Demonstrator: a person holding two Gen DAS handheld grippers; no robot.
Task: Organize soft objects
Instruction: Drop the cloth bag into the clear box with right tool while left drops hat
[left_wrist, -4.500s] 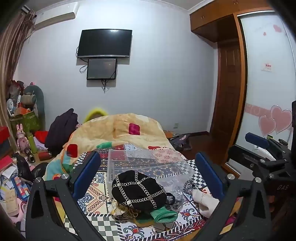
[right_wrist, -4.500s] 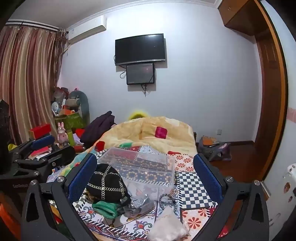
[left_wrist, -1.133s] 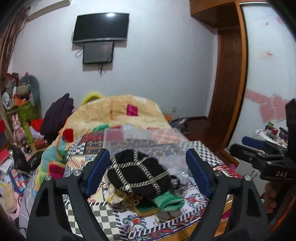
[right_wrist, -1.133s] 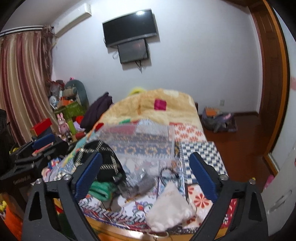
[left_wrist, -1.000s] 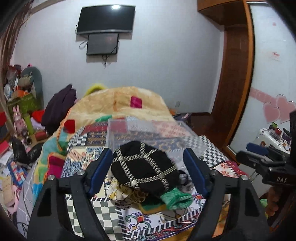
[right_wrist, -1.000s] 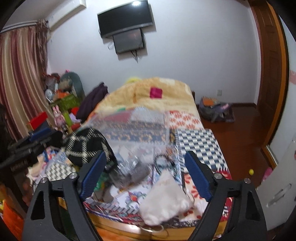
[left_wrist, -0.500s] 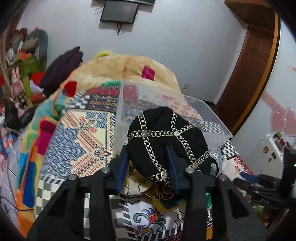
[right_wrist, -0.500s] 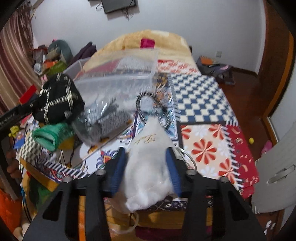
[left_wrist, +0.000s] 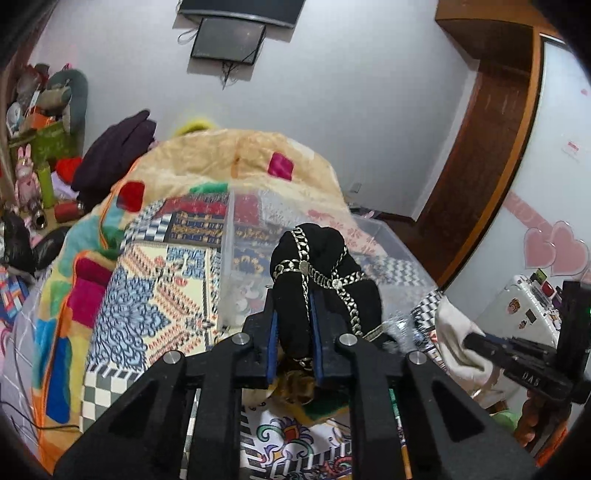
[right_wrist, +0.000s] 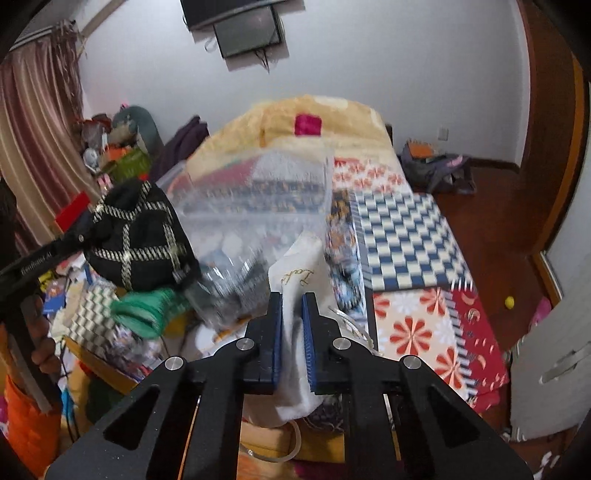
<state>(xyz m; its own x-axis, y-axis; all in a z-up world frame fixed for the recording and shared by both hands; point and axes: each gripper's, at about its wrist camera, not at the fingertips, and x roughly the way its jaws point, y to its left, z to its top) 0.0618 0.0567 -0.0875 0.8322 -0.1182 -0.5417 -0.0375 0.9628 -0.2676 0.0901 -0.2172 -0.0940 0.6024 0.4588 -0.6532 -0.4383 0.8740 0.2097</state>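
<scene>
My left gripper (left_wrist: 293, 306) is shut on a black soft bag with gold chains (left_wrist: 325, 266) and holds it lifted in front of the clear plastic bin (left_wrist: 258, 236) on the bed. The bag also shows in the right wrist view (right_wrist: 140, 236), at the left. My right gripper (right_wrist: 292, 306) is shut on a white cloth pouch with gold lettering (right_wrist: 301, 266), raised off the bed near the bin (right_wrist: 258, 192). The pouch shows at the right of the left wrist view (left_wrist: 458, 332).
A green cloth (right_wrist: 147, 306) and a crumpled silvery bag (right_wrist: 229, 291) lie at the bed's near end. The patterned bedspread (right_wrist: 406, 236) covers the bed, with a beige quilt (left_wrist: 240, 158) at the far end. Clutter (left_wrist: 33, 147) stands left; a wardrobe (left_wrist: 554, 184) right.
Both grippers have closed from wide open: the left onto the black bag, the right onto the white pouch. Both items are now lifted off the bed.
</scene>
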